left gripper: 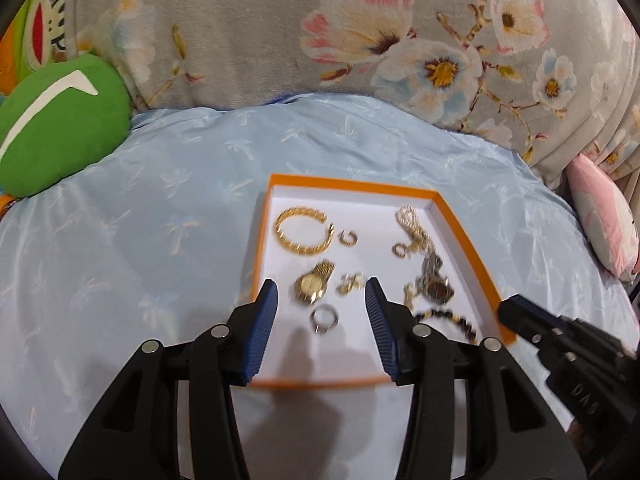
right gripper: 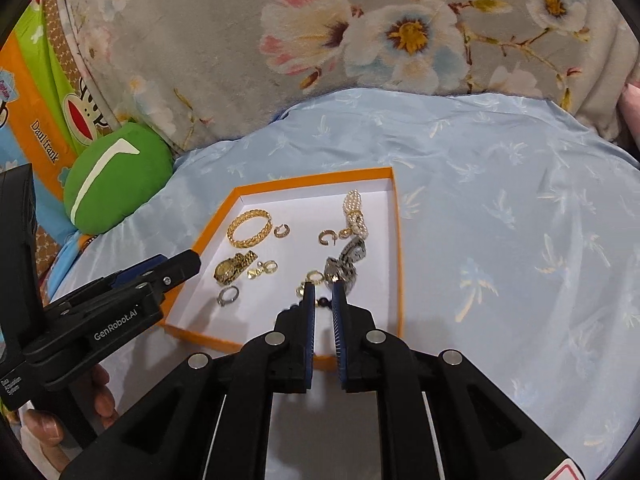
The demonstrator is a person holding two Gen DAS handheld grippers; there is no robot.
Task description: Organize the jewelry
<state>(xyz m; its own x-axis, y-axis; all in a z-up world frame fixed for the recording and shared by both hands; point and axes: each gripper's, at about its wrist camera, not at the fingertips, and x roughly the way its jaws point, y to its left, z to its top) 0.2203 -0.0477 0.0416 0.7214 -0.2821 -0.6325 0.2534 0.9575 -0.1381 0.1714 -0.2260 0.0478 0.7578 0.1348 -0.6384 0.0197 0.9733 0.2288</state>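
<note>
Gold bangle (left gripper: 303, 231), watches, rings, pearls loose in orange-rimmed tray (left gripper: 352, 183).

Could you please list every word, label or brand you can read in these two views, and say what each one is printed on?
"GenRobot.AI": white print on the side of the left gripper.
"Daul frank": as it seems to read, on the orange and green cartoon pillow.
Small white lines on the left gripper's black body, low at the left edge: too small to read.
Embossed letters on the right gripper: too blurred to read.
Round badge at the pillow's upper left: unreadable.
Watch dials in the orange tray: unreadable.

bed (left gripper: 160, 240) | light-blue sheet | on it: orange tray (left gripper: 468, 236), green cushion (left gripper: 60, 136)
</note>
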